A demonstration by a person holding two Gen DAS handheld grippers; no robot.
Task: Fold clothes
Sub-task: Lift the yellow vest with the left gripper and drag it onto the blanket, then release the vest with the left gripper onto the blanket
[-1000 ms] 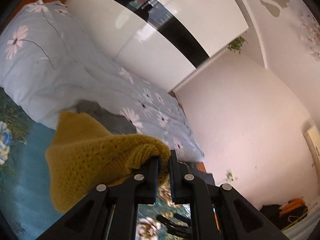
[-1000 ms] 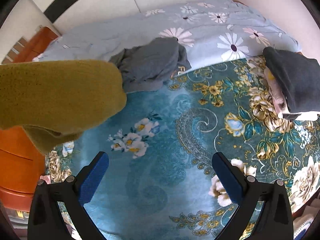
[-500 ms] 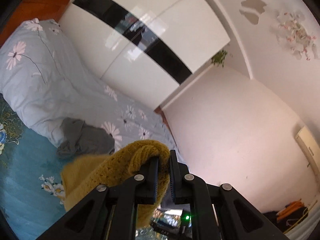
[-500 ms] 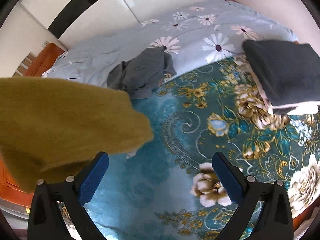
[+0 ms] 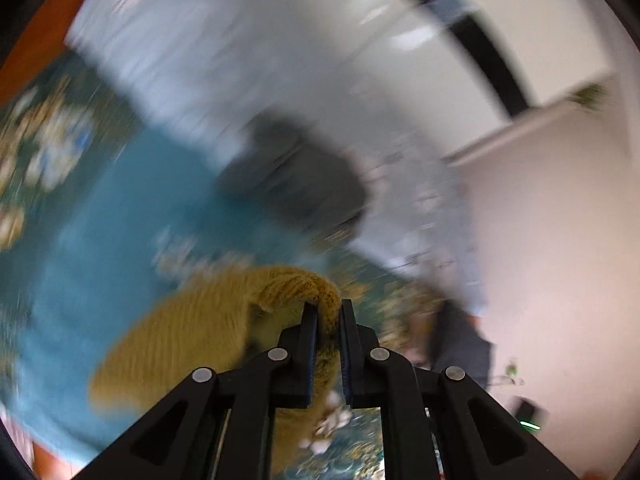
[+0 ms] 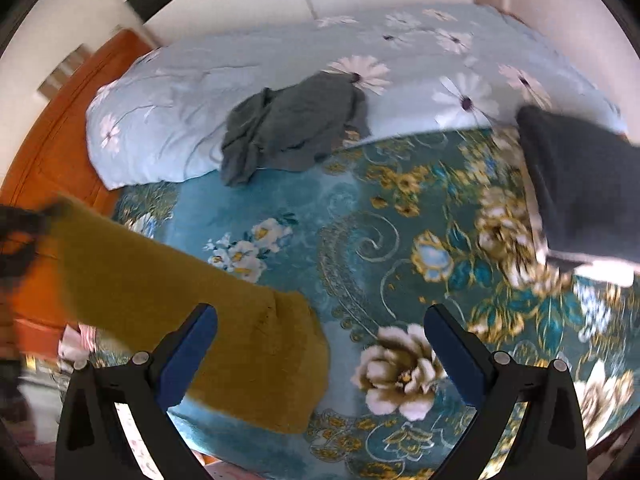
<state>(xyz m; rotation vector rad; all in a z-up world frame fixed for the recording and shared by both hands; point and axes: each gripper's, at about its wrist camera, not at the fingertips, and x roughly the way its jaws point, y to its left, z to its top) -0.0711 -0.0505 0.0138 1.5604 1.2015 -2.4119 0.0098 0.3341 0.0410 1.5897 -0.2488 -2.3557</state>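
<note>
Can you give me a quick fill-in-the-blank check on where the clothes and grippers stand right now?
1. The left hand-held gripper is shut on the ____ knit garment.
2. The right hand-held gripper has its jaws ____ with nothing between them.
3. The crumpled grey garment lies partly on the light blue ____ quilt.
4. The folded dark garment sits at the ____ edge of the right wrist view.

Missing words: mustard-yellow; open; daisy-print; right

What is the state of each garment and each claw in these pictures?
Mustard knit sweater: hanging, pinched at one edge, not folded.
Grey garment: crumpled on the bed by the pale floral duvet.
Dark garment: folded, on a stack.
Left claw: shut on the sweater.
Right claw: open, empty.
</note>
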